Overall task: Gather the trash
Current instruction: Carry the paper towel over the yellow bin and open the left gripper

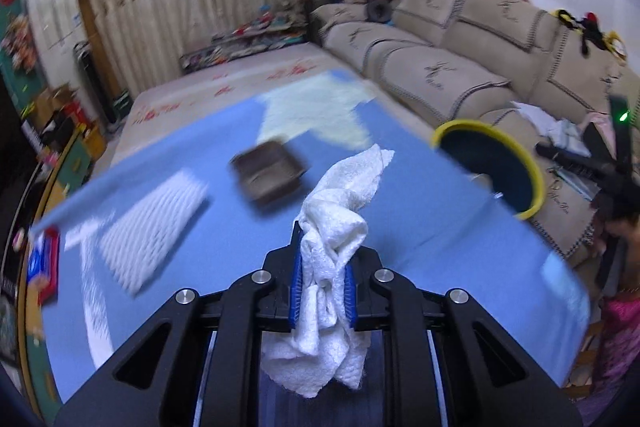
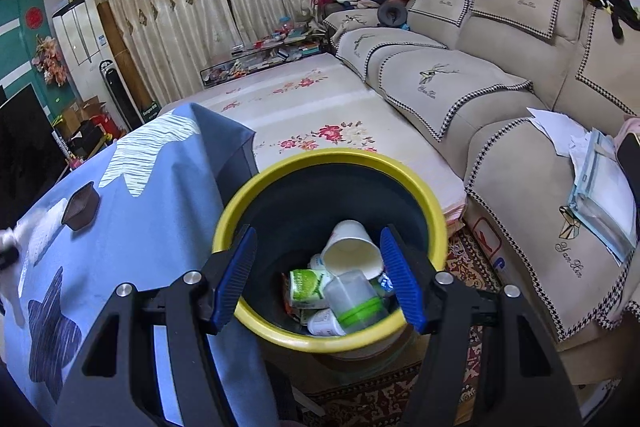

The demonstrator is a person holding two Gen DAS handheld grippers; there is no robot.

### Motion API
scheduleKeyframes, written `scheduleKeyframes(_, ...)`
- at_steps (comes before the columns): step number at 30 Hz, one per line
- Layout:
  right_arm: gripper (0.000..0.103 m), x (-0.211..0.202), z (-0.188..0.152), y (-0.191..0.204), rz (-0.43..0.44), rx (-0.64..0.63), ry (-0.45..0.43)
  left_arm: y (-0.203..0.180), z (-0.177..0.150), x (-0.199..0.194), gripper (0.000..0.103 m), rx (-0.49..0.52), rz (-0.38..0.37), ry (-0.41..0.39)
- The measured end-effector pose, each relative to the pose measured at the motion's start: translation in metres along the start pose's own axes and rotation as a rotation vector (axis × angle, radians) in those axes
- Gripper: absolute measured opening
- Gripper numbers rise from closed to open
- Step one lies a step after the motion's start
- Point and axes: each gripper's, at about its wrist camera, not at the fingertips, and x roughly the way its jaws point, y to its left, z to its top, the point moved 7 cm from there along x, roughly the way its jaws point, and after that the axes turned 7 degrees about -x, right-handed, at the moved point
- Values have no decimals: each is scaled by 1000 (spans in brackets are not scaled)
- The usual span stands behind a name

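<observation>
My left gripper is shut on a crumpled white paper towel, which sticks out above and hangs below the blue pads, over the blue tablecloth. A dark bin with a yellow rim stands past the table's right edge. In the right wrist view my right gripper hovers open over that bin, nothing between its pads. Inside lie a paper cup, a clear tub with a green lid and a green-white pack.
On the tablecloth lie a small brown tray, a white foam net and a red-blue packet at the left edge. A beige sofa runs along the right. A person is at the far right.
</observation>
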Motion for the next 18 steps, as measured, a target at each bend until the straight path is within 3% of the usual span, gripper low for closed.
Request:
scheduleKeyframes(7, 61, -8, -12, -48, -41, 69, 3, -90, 53, 6, 17, 98, -127, -29)
scheduleKeyframes(18, 61, -10, -30, -94, -54, 144, 11, -214, 102, 78, 17, 125, -277, 65)
